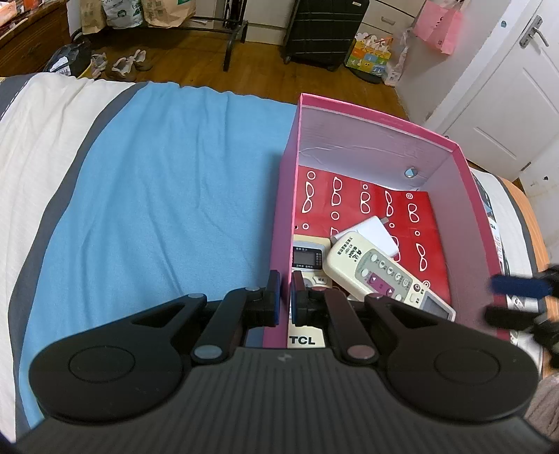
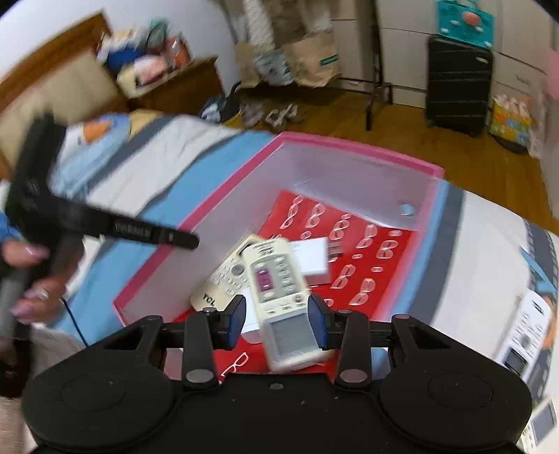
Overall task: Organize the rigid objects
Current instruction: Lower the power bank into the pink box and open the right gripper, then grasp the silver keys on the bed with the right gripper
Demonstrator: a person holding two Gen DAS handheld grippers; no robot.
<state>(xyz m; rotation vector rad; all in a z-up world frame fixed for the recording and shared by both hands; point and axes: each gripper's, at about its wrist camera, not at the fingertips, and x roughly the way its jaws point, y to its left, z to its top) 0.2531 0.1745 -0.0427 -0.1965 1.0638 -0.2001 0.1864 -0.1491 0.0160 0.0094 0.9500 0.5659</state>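
A pink box point(image 1: 464, 195) with a red glasses-print floor stands on the bed; it also shows in the right wrist view point(image 2: 195, 223). Inside lie a cream remote with purple buttons point(image 1: 380, 272) point(image 2: 279, 290), a TCL remote point(image 1: 307, 265) point(image 2: 223, 283) under it, and a white charger point(image 1: 374, 234) point(image 2: 311, 258). My left gripper point(image 1: 284, 297) straddles the box's left wall, its jaws nearly together with nothing between them. My right gripper point(image 2: 277, 316) is open above the cream remote's screen end, its pads clear of it. The right gripper's fingers point(image 1: 517, 297) show blurred at the box's right side.
A blue cloth point(image 1: 167, 195) covers the striped bed left of the box. A printed carton point(image 2: 531, 335) lies on the bed to the right. The person's hand with the left gripper point(image 2: 45, 223) is at the left. A suitcase point(image 1: 325, 31), bags and shoes are on the wooden floor beyond.
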